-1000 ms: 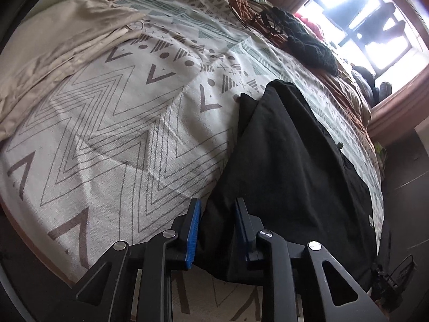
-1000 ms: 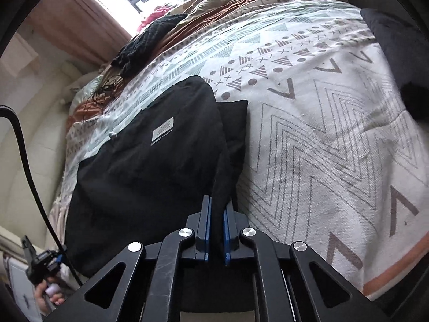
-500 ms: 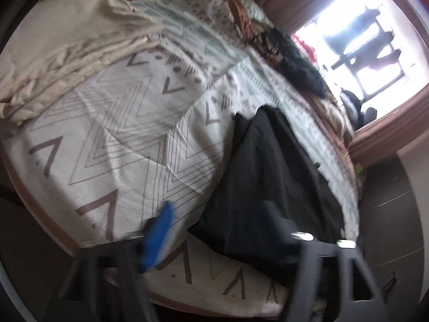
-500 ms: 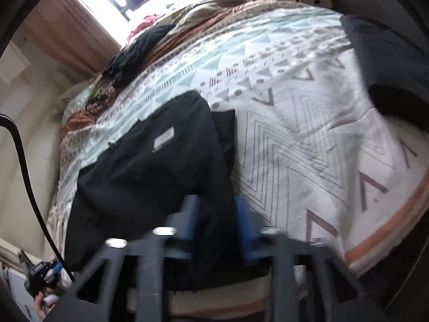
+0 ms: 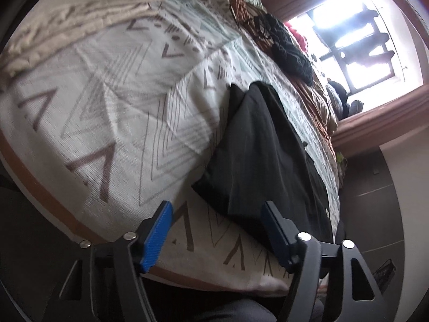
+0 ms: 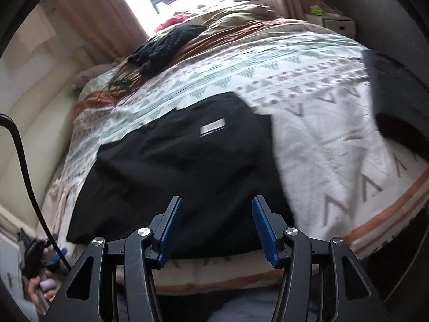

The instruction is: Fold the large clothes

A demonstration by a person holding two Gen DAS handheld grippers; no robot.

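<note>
Both grippers hang with their blue-padded jaws spread wide and nothing between them. The left gripper [image 5: 217,230] sits off the near edge of the bed, its right pad over the near corner of the folded black garment [image 5: 262,155], though whether it touches the cloth cannot be told. The right gripper [image 6: 217,225] frames the near hem of that same black garment [image 6: 177,166], pads apart on either side, gripping nothing.

The garment lies flat on the white bedspread with grey zigzag and triangle print and a rust-brown border [image 5: 112,112], folded into a rough rectangle with a small pale label [image 6: 213,128] facing up and a narrower flap showing along one side.

Near the far side of the bed rests a dark knitted piece of clothing [image 6: 166,45], well apart from the garment. A crumpled beige cloth [image 5: 67,26] lies at one end of the spread, and another dark fabric mass [image 6: 396,99] at the right edge of the right wrist view. A bright window [image 5: 356,35] with reddish-brown curtains stands beyond the bed.
</note>
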